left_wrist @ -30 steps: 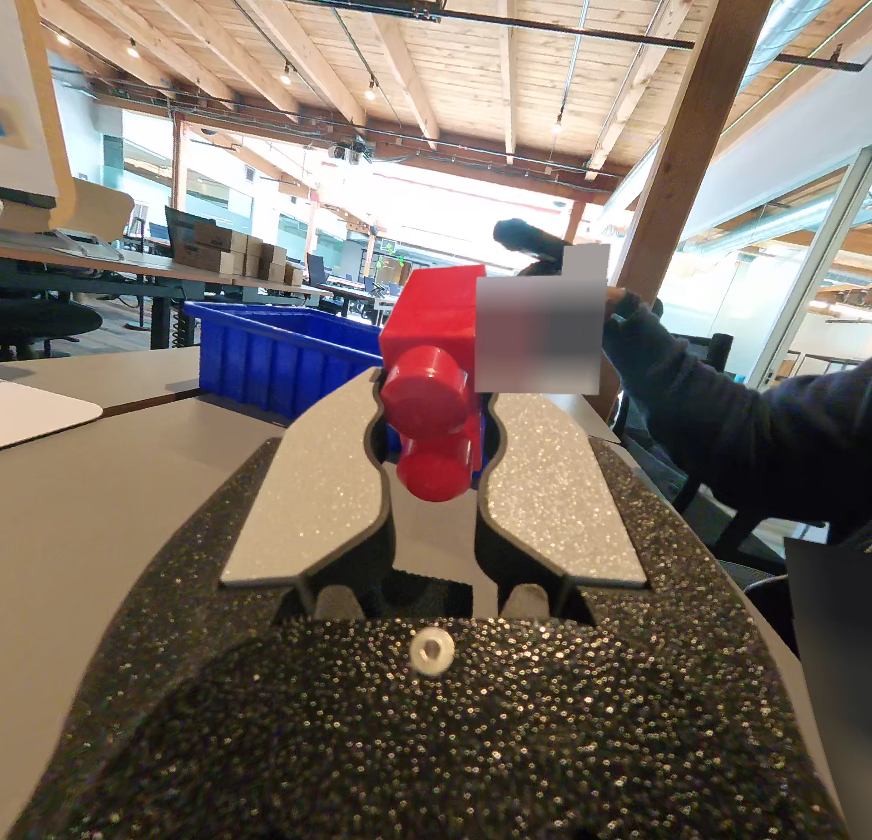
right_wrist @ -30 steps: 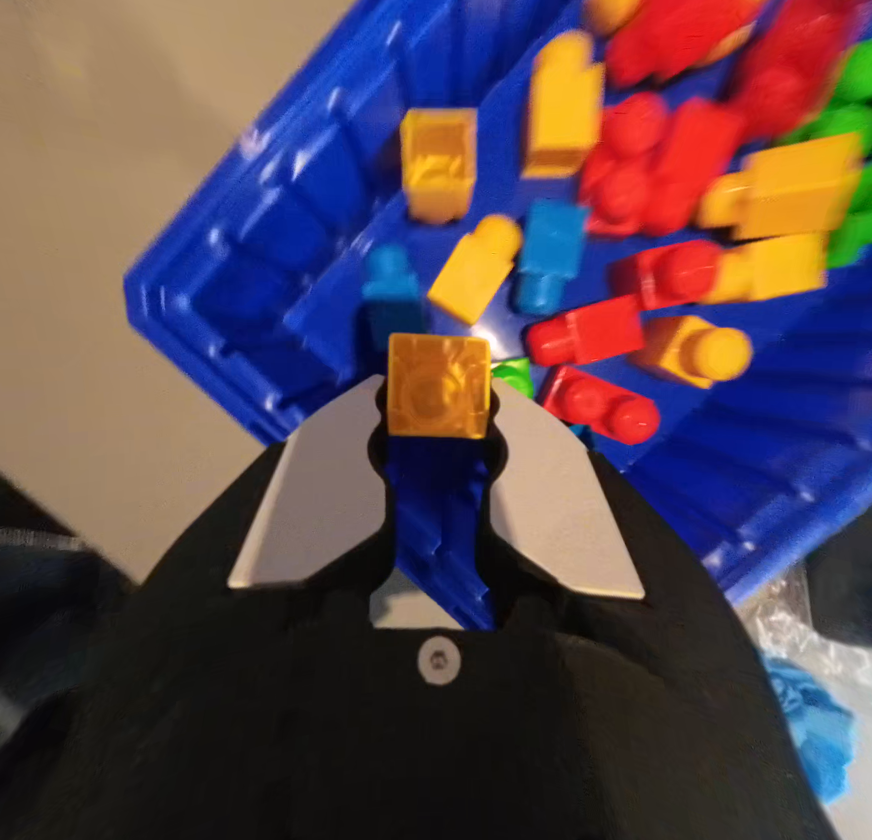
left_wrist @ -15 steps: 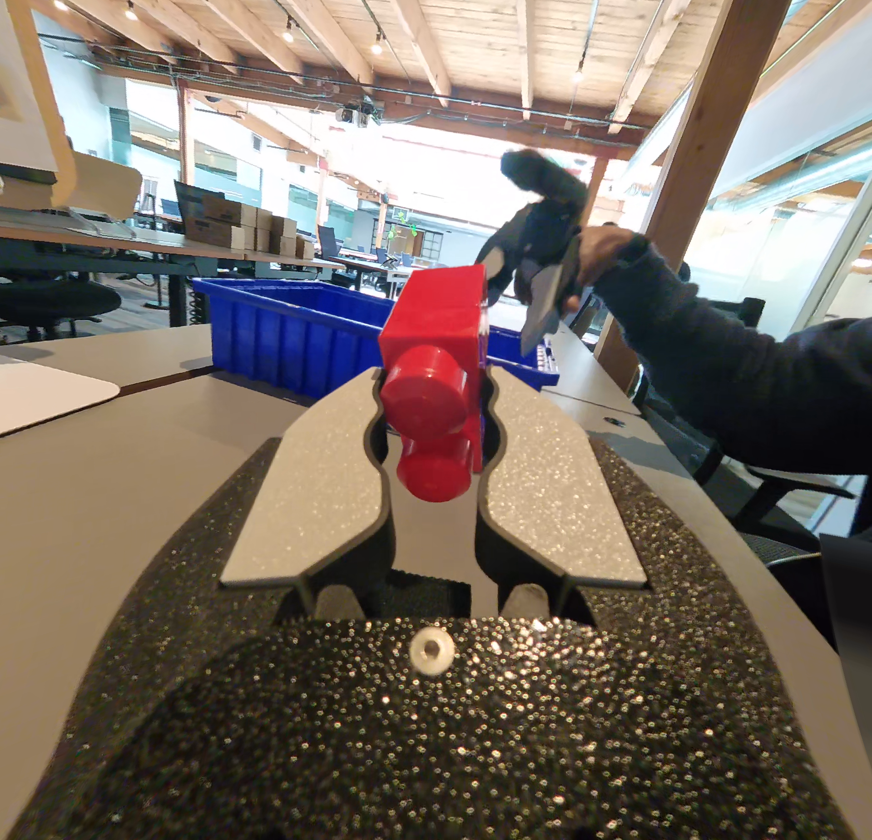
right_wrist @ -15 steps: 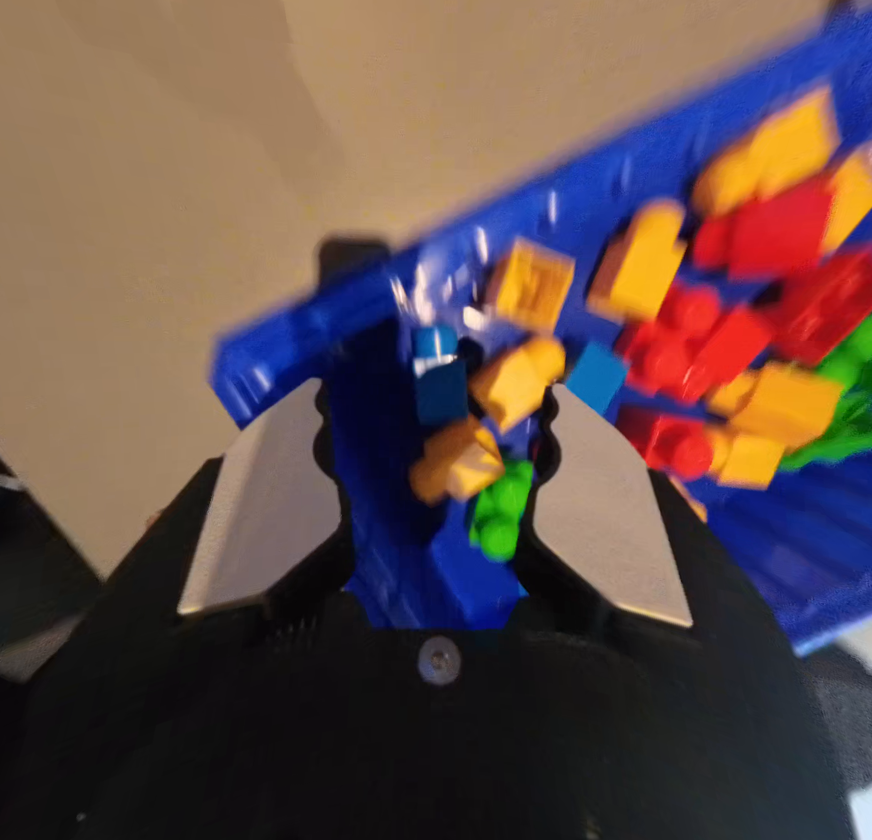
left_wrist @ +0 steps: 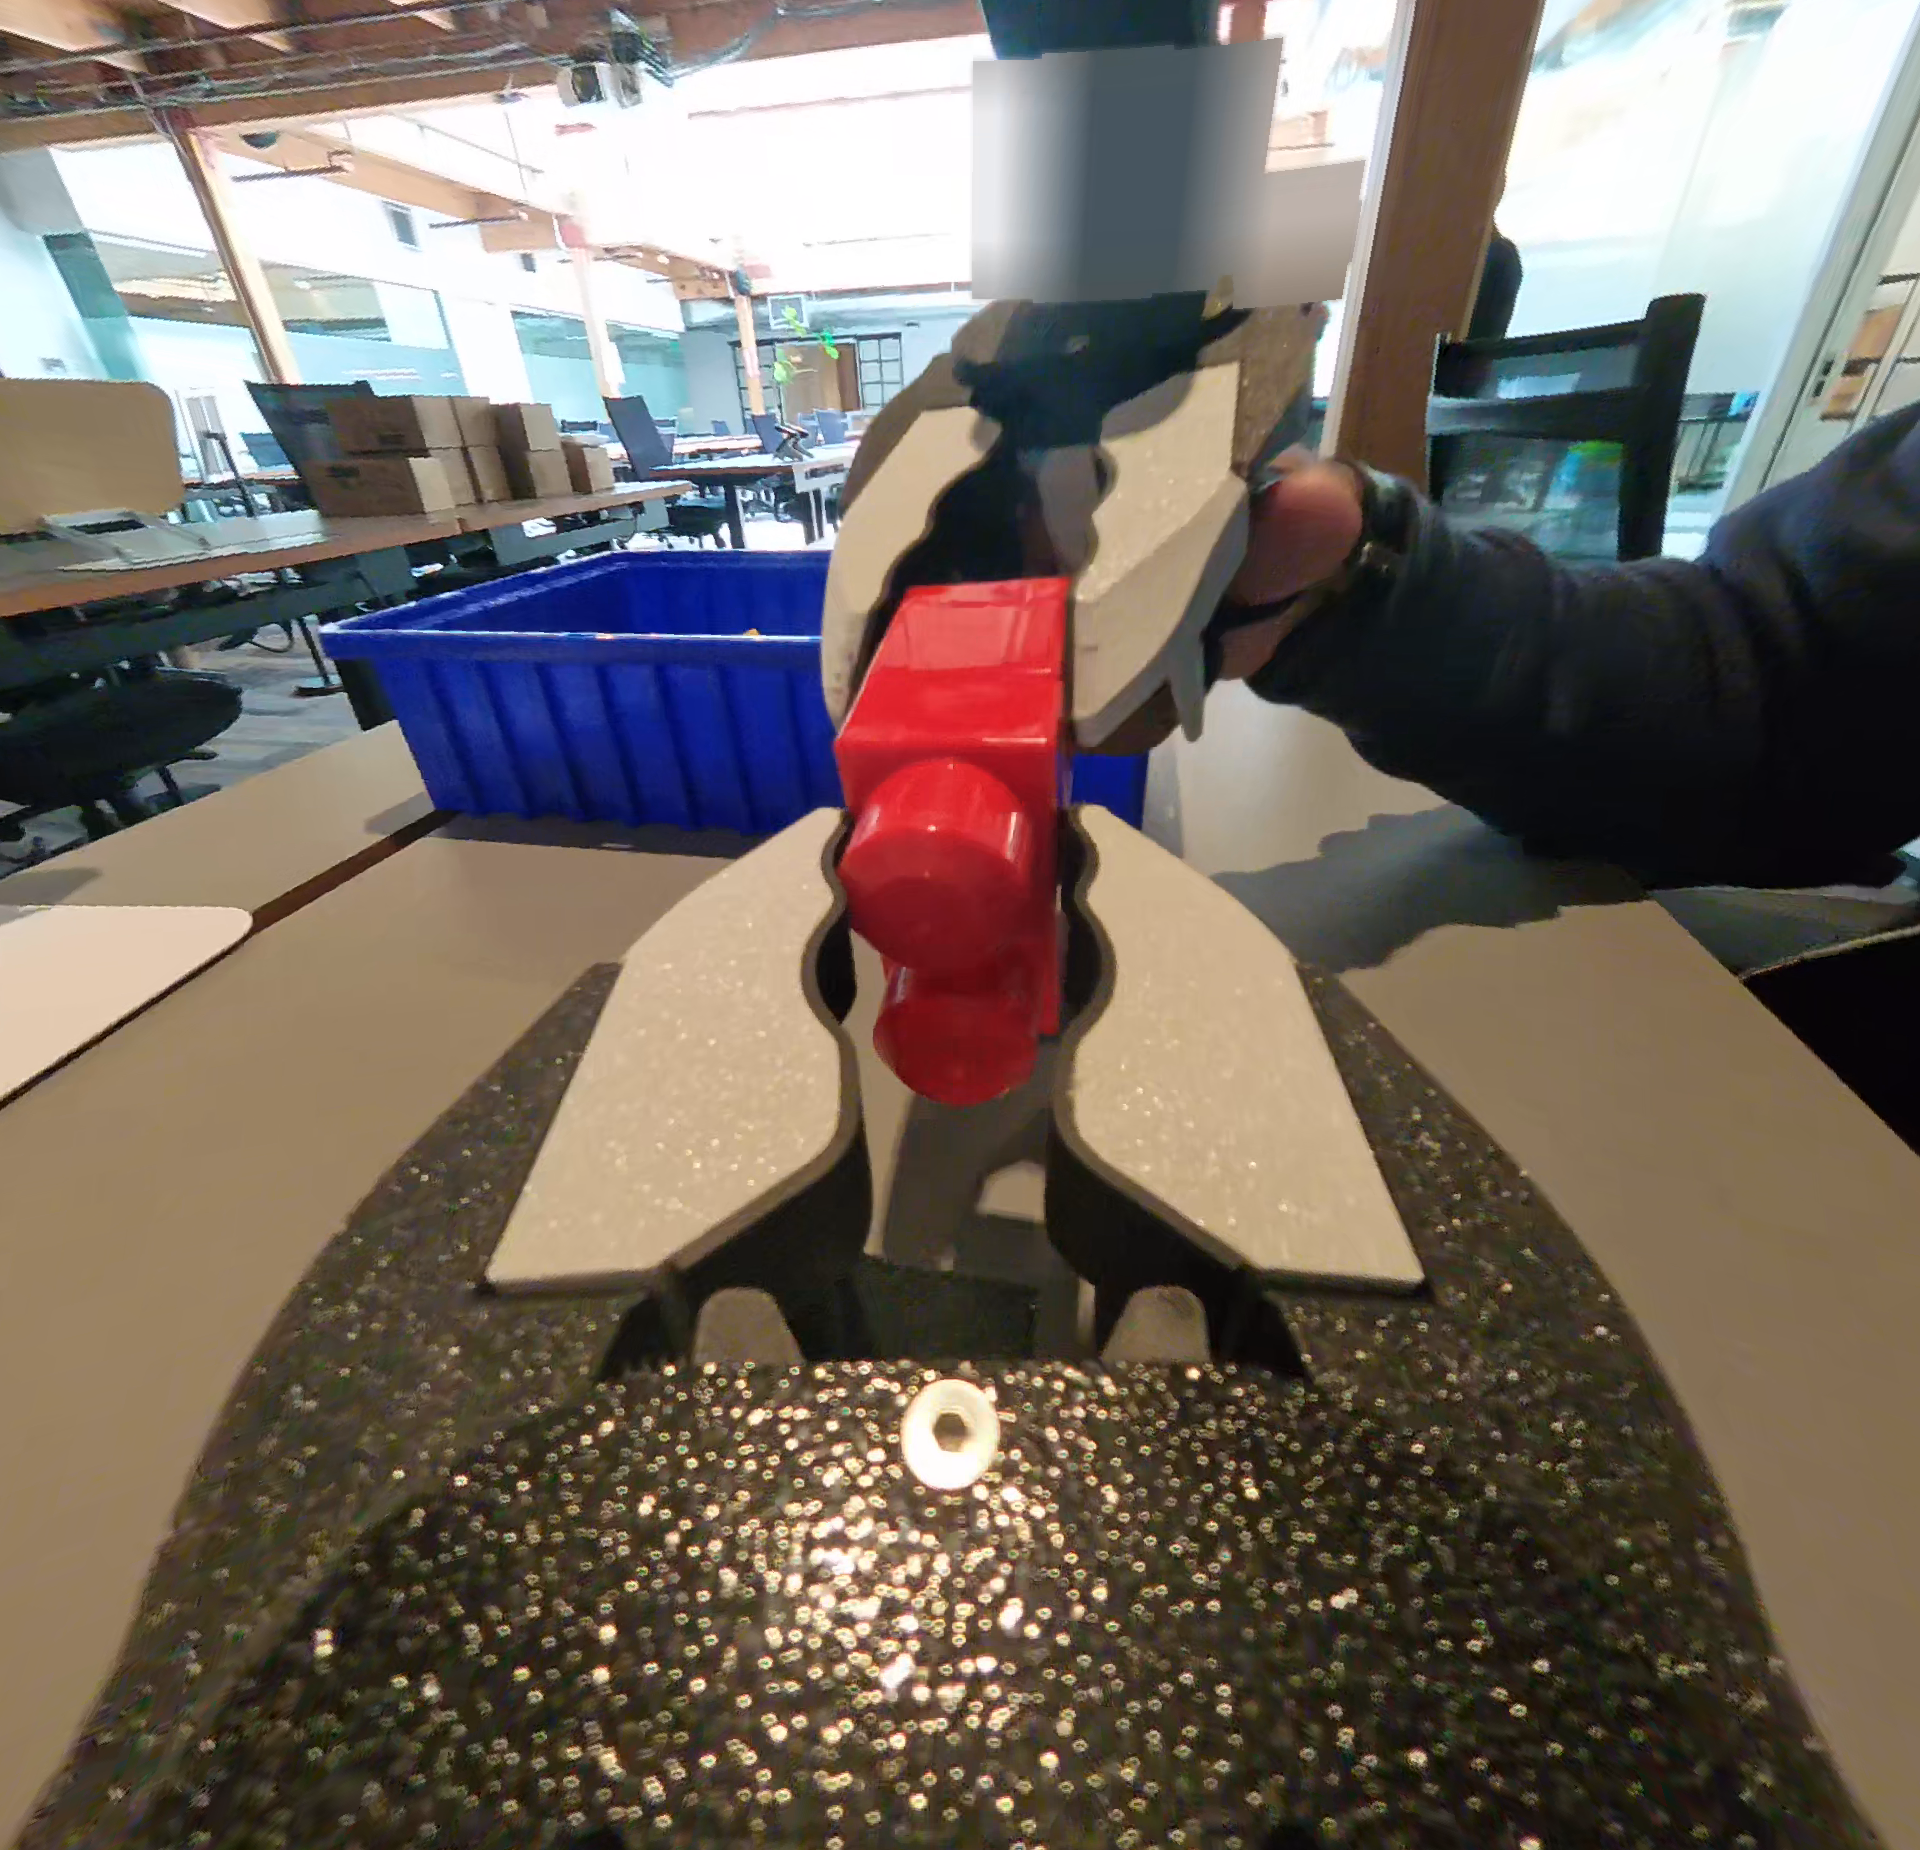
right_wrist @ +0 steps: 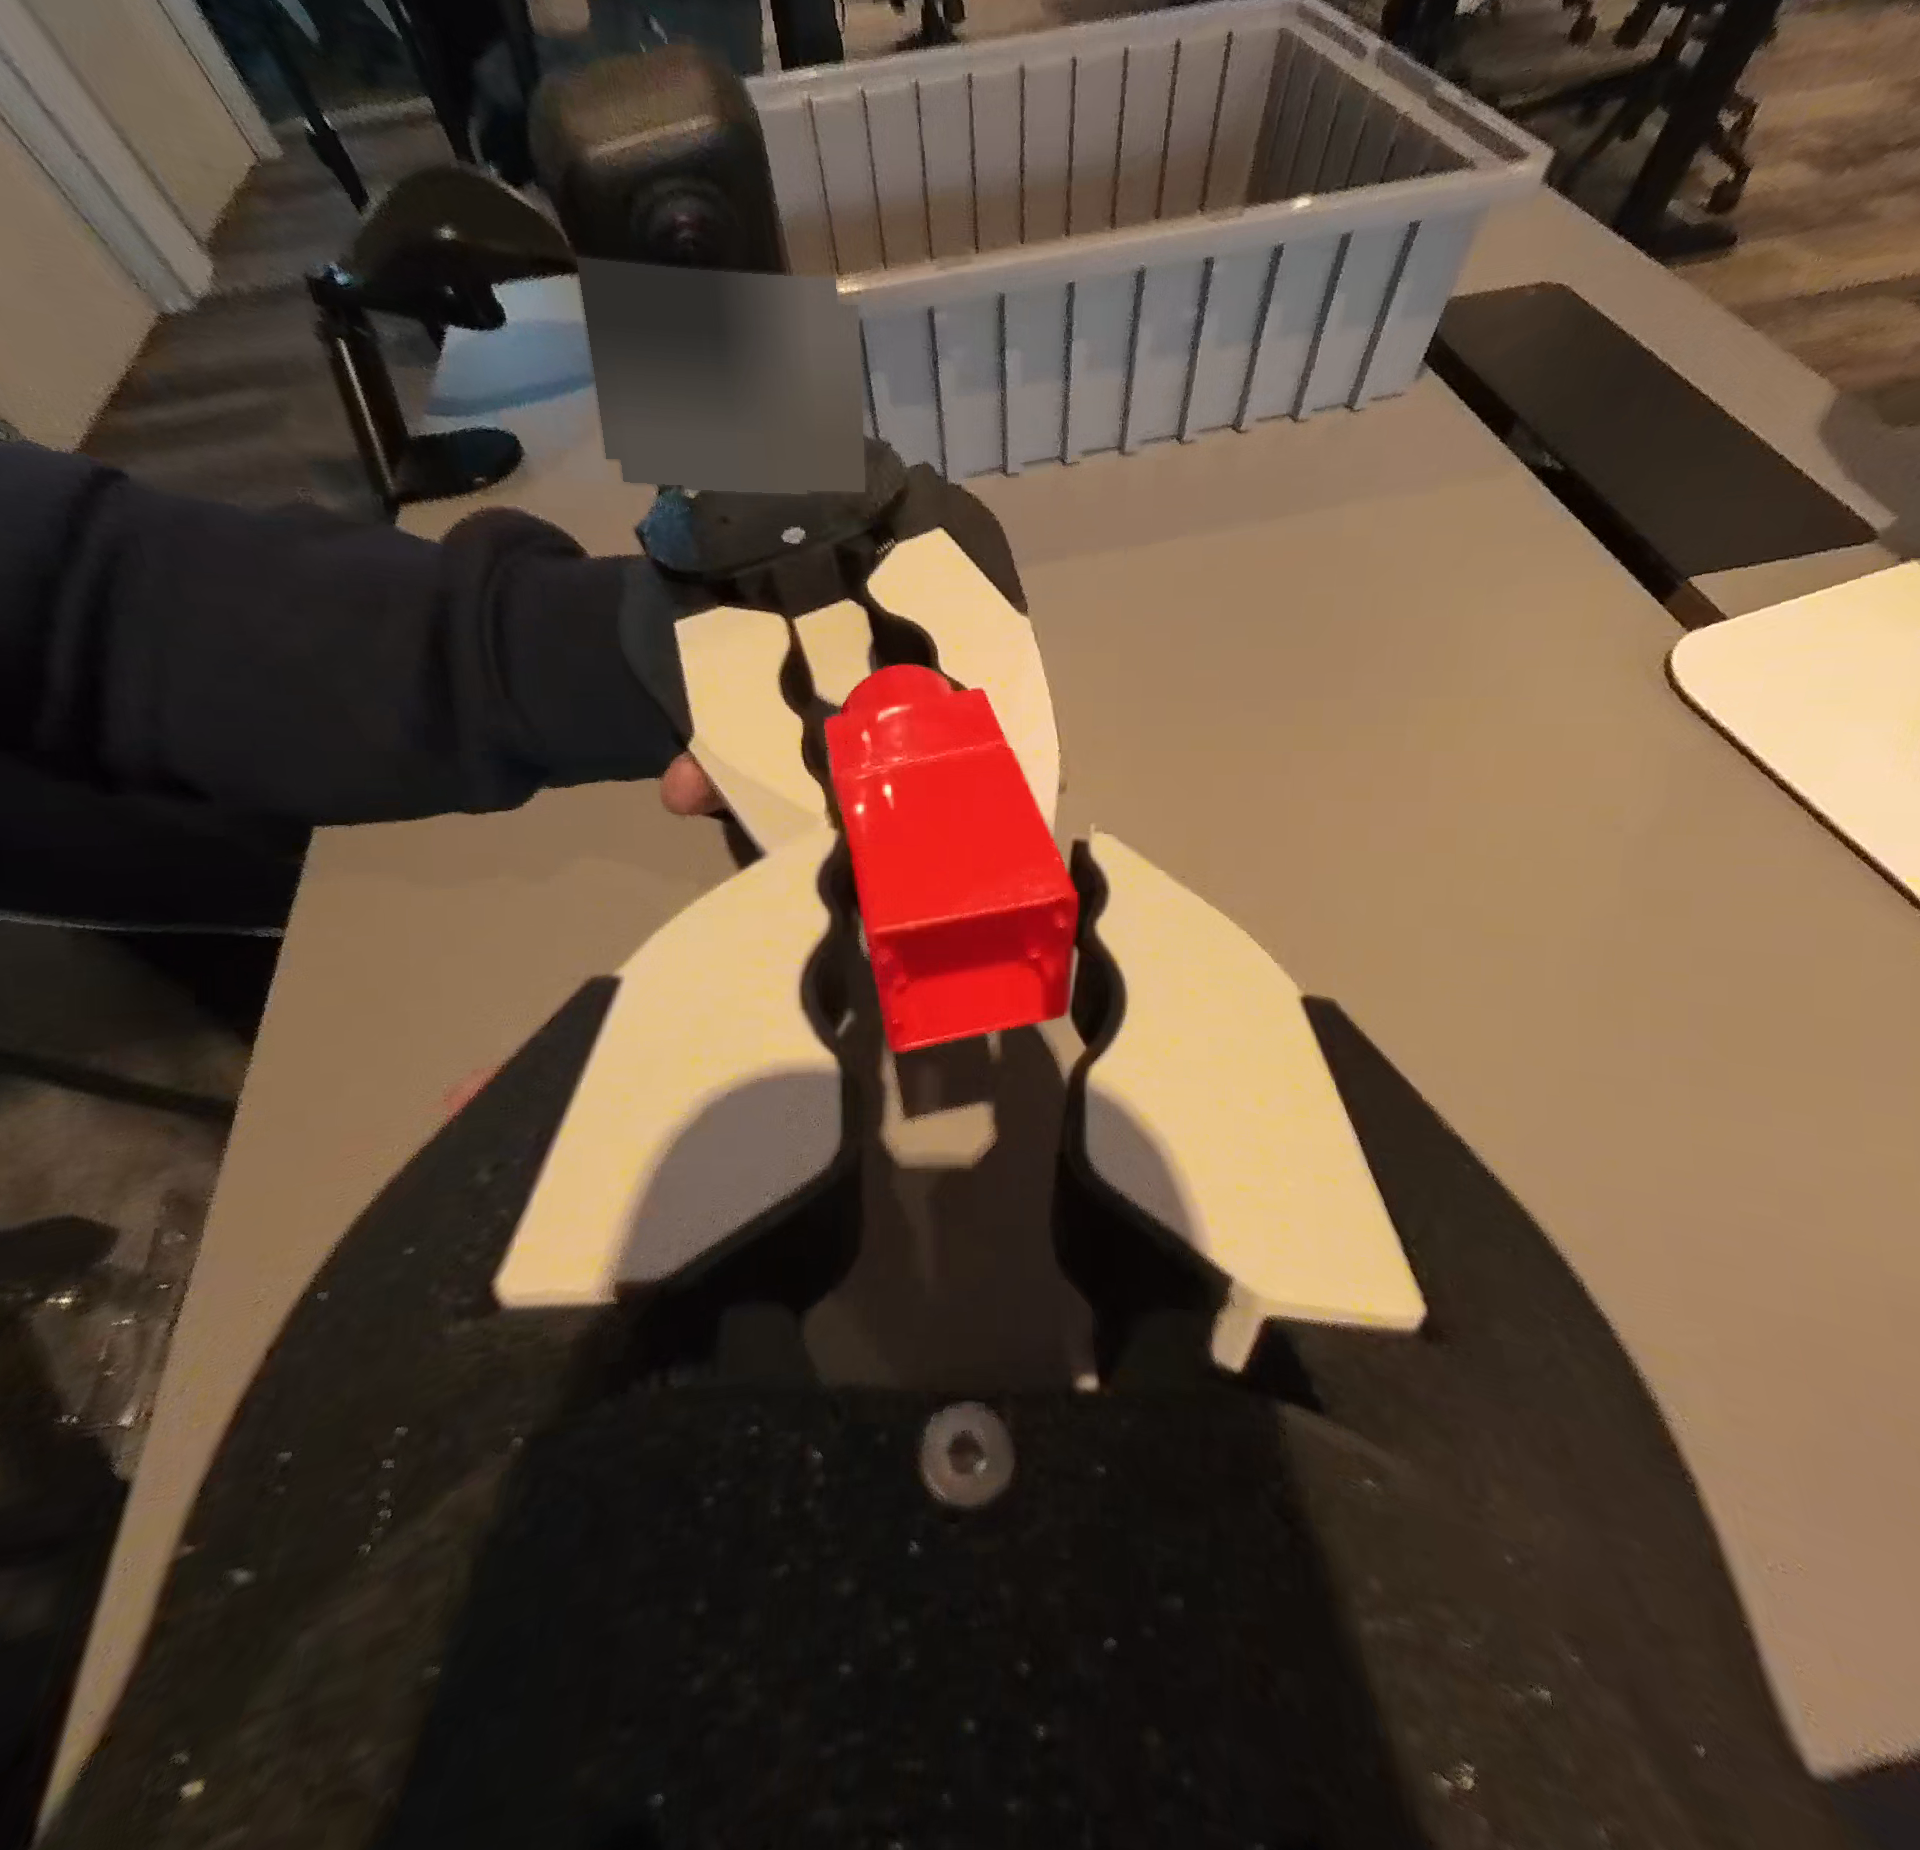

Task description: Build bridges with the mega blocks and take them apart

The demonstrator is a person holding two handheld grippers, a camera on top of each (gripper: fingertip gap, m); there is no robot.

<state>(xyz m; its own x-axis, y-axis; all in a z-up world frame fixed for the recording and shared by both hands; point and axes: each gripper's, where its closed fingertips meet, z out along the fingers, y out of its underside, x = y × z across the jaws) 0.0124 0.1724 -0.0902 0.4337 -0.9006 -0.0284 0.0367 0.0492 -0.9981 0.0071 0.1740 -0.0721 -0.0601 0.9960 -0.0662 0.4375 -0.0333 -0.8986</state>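
Note:
A red two-stud mega block (left_wrist: 951,720) hangs in the air between both grippers above the grey table (left_wrist: 312,1021). My left gripper (left_wrist: 951,824) is shut on its stud end, studs toward that camera. My right gripper (left_wrist: 977,657) comes down from the far side, and its fingers clamp the block's other end. In the right wrist view the red block (right_wrist: 956,865) shows its hollow underside between the right gripper's (right_wrist: 961,855) fingers, which touch both sides. The left gripper (right_wrist: 925,803) holds the far stud end.
A blue bin (left_wrist: 623,709) stands on the table behind the block. A grey ribbed bin (right_wrist: 1143,273) stands at the far table edge. A black pad (right_wrist: 1631,429) and a white board (right_wrist: 1818,699) lie at the right. A person's dark sleeve (right_wrist: 312,657) reaches in from the left. Less than 4 cm separates the two grippers' tips.
My right gripper let a yellow block fall into the blue bin, opened, swung over and closed on the red block's free end. The left gripper kept holding the red block.

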